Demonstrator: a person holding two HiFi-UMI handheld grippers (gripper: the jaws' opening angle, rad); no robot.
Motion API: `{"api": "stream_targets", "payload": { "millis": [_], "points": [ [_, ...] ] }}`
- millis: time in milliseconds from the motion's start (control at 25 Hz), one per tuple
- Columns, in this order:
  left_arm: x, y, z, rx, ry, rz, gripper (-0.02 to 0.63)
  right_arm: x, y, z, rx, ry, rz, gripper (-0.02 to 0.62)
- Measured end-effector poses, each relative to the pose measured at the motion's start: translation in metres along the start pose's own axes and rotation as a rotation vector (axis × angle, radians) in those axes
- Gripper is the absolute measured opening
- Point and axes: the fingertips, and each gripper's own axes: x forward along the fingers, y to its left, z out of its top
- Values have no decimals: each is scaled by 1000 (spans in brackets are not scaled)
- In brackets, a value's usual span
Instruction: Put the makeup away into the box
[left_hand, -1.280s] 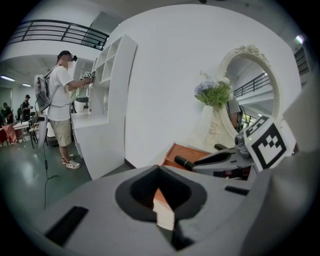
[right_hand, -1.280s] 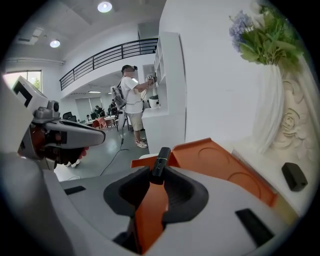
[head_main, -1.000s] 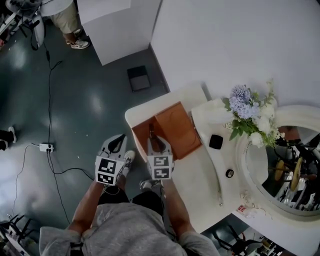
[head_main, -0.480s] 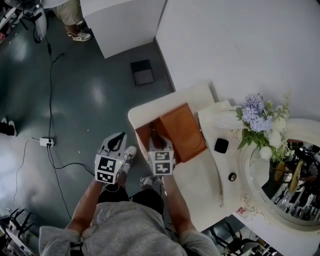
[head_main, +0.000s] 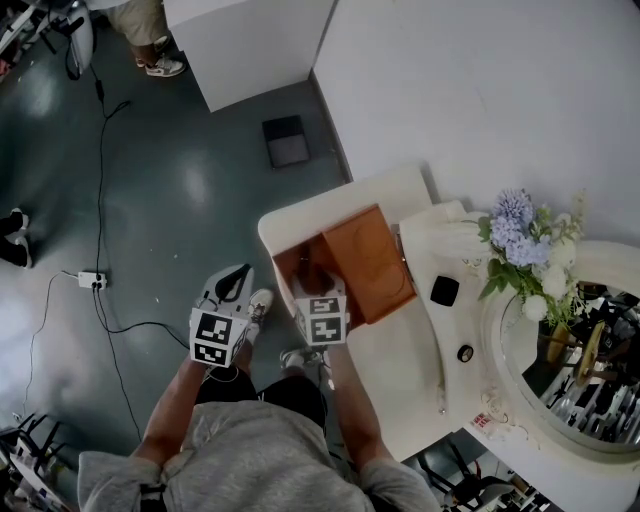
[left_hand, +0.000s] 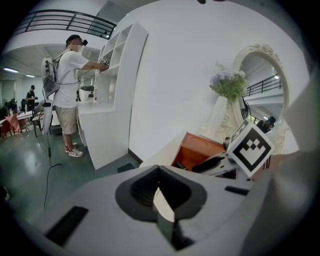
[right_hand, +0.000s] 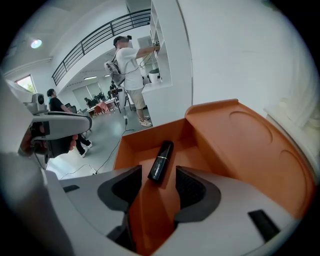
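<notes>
An orange wooden box (head_main: 283, 262) stands open at the near end of the cream table, its lid (head_main: 370, 262) tipped back. A black lipstick tube (right_hand: 161, 161) lies on the box floor (right_hand: 150, 137). My right gripper (right_hand: 159, 187) hangs over it; its jaws have just been opening and stand apart on either side of the tube without pressing it. In the head view the right gripper (head_main: 312, 285) reaches into the box. My left gripper (head_main: 232, 283) hovers off the table's left edge, over the floor. Its jaws (left_hand: 160, 200) are shut with nothing held.
A small black square case (head_main: 443, 291) and a small round pot (head_main: 461, 352) sit on the table to the right. Flowers (head_main: 520, 240) and an oval mirror (head_main: 570, 380) stand beyond. A person (left_hand: 67, 90) works at a white shelf; a cable (head_main: 100, 200) runs across the floor.
My right gripper has dipped a little further into the open box. The left gripper has hardly moved. The head view has shifted slightly.
</notes>
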Motion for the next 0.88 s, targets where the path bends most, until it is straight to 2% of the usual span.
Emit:
{"api": "stream_targets", "payload": {
  "millis": [320, 600, 880],
  "points": [
    [-9, 3, 7, 13, -17, -4, 0, -13, 7, 12, 0, -38, -34, 207],
    [-15, -10, 30, 53, -60, -39, 0, -46, 3, 31, 9, -110, -71, 209],
    [-19, -45, 71, 129, -130, -127, 0, -110, -20, 51, 37, -241, -187, 207]
  ]
}}
